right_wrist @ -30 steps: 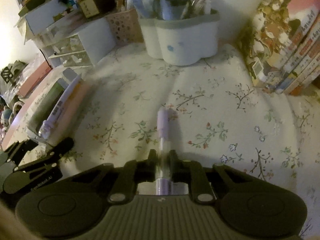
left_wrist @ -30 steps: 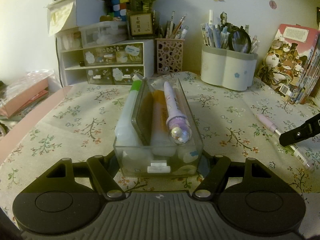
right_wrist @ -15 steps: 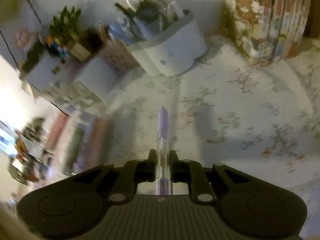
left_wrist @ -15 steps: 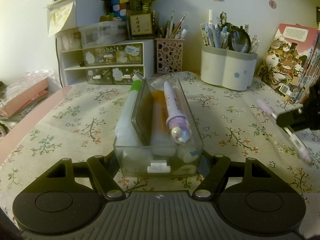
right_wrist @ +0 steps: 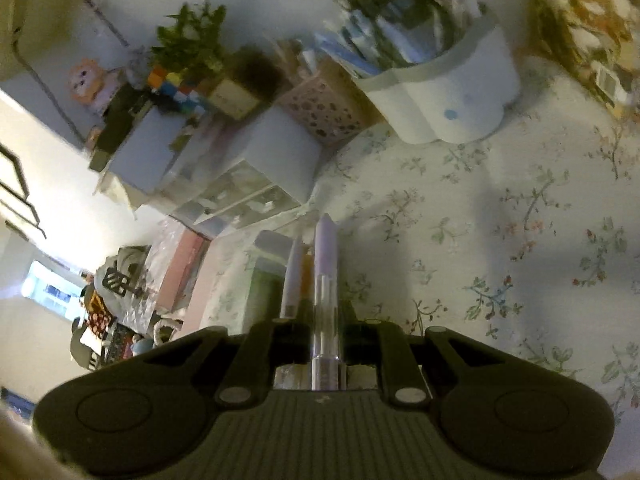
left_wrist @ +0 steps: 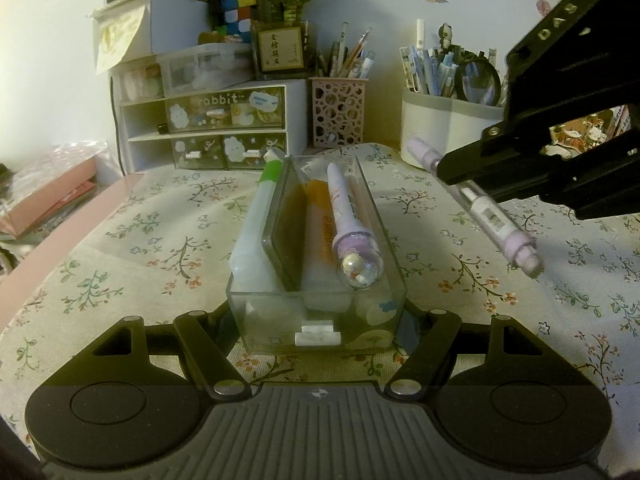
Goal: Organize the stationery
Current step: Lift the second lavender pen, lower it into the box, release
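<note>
Between my left gripper [left_wrist: 318, 320] fingers sits the clear drawer tray [left_wrist: 316, 312] on the floral tablecloth [left_wrist: 140, 240], clamped by both sides; my right gripper [left_wrist: 460, 168] pinches a lilac pen [left_wrist: 488, 212] midair, just right of the tray

The left gripper [left_wrist: 320, 312] points downward, level across, jaws closed against the sides of a clear rectangular plastic box [left_wrist: 316, 280]. The right gripper [left_wrist: 472, 176] hangs raised, rolled sideways, clamped on a transparent lilac-capped pen [left_wrist: 476, 204].
</note>
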`<state>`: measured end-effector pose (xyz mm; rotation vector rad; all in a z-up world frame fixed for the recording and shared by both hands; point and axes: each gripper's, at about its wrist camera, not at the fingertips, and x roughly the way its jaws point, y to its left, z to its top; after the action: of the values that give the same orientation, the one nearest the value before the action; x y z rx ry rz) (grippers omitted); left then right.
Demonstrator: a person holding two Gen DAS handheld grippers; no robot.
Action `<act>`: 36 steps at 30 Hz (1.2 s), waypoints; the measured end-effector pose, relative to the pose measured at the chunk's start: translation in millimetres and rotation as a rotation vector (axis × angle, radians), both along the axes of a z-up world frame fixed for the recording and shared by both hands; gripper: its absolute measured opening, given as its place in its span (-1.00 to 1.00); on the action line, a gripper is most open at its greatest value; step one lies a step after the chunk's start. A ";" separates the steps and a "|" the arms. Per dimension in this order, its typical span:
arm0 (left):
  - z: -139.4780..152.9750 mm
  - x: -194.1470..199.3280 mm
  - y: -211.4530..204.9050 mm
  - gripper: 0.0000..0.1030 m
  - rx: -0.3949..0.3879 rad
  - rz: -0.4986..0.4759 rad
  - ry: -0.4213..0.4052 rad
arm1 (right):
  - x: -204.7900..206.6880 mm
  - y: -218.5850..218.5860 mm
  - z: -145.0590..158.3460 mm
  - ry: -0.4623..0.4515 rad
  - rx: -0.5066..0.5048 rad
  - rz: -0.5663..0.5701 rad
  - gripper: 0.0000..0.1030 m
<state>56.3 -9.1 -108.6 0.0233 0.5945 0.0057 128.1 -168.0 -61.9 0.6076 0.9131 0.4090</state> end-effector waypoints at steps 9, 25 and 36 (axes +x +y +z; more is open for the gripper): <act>0.5 0.2 0.3 0.41 -0.001 -0.003 0.001 | 11.3 28.8 11.2 0.000 -0.022 0.054 -0.68; 0.5 0.1 0.2 0.41 0.000 -0.003 0.001 | 27.0 58.4 10.8 0.032 -0.002 0.094 -0.67; 0.5 0.2 -0.3 0.41 0.000 -0.003 0.000 | 25.9 62.6 9.3 0.022 -0.017 0.087 -0.64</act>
<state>56.5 -9.4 -108.1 0.0241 0.5949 0.0026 154.0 -105.3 -52.6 0.5594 0.9651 0.4727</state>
